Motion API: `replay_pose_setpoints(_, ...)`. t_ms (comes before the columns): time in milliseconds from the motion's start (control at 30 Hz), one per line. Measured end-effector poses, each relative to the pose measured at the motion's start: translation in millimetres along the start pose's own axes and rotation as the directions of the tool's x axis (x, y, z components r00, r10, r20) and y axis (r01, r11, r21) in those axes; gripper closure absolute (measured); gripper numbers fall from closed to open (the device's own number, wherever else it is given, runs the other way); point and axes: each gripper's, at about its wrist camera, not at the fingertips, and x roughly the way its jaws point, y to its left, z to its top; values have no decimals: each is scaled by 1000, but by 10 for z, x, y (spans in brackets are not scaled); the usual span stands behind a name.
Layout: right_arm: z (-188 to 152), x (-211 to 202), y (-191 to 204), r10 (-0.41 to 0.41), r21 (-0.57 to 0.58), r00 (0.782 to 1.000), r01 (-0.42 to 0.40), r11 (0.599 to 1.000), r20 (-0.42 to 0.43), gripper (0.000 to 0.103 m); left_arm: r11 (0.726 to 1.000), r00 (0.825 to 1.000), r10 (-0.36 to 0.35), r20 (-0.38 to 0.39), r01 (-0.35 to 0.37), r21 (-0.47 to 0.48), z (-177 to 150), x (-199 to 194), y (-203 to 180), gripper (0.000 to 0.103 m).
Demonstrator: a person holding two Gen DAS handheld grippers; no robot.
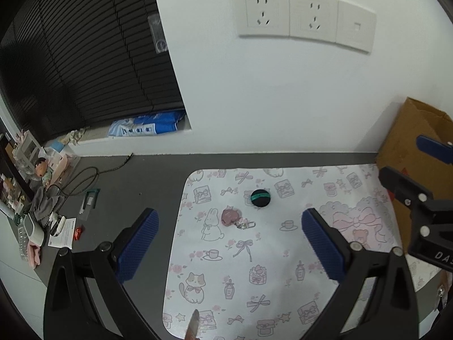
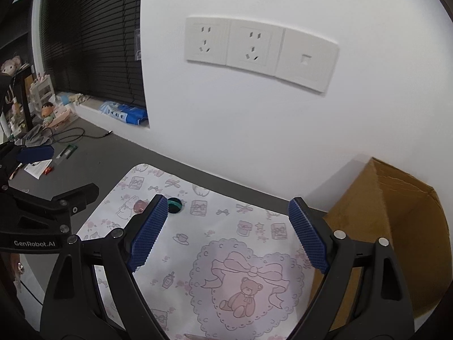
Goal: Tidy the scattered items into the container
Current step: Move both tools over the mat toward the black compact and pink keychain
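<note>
A black round puff with a green band (image 1: 260, 197) lies on the patterned mat (image 1: 254, 269), with a small pink keychain charm (image 1: 230, 217) just in front of it to the left. My left gripper (image 1: 229, 248) is open and empty, hovering short of both. A brown cardboard box (image 1: 410, 153) stands at the mat's right end. My right gripper (image 2: 228, 233) is open and empty over the mat, with the box (image 2: 396, 232) close on its right. The puff (image 2: 176, 205) and charm (image 2: 139, 206) show beyond its left finger.
A white wall with sockets (image 1: 303, 17) rises behind the desk. Clutter lies on the grey desk to the left: cables (image 1: 82, 181), papers (image 1: 62, 233), a red item (image 1: 78, 232), a figurine (image 1: 42, 170). The right gripper (image 1: 419, 198) shows at the left view's right edge.
</note>
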Motion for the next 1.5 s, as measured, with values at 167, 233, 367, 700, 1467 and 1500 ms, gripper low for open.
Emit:
replay_pose_setpoints(167, -31, 319, 156, 38, -28, 999, -39, 999, -27, 14, 1000, 998, 3, -56, -4, -12, -124, 323, 112, 2)
replay_pose_setpoints(233, -41, 442, 210, 50, -35, 998, -51, 998, -37, 14, 1000, 998, 4, -70, -5, -14, -165, 428, 148, 2)
replay_pose_setpoints(367, -56, 713, 303, 77, -47, 995, -80, 996, -63, 14, 1000, 997, 2, -78, -3, -6, -224, 641, 197, 2)
replay_pose_setpoints(700, -202, 1589, 507, 127, -75, 982, -139, 988, -142, 14, 998, 988, -53, -143, 48, -38, -372, 1443, 260, 2)
replay_pose_setpoints(1467, -542, 2673, 638, 245, -35, 928, -265, 963, -280, 14, 994, 971, -105, -216, 93, -65, -581, 2236, 280, 2)
replay_pose_setpoints(1500, -543, 2692, 633, 257, -29, 923, -277, 961, -287, 14, 993, 970, -108, -216, 96, -66, -582, 2239, 283, 2)
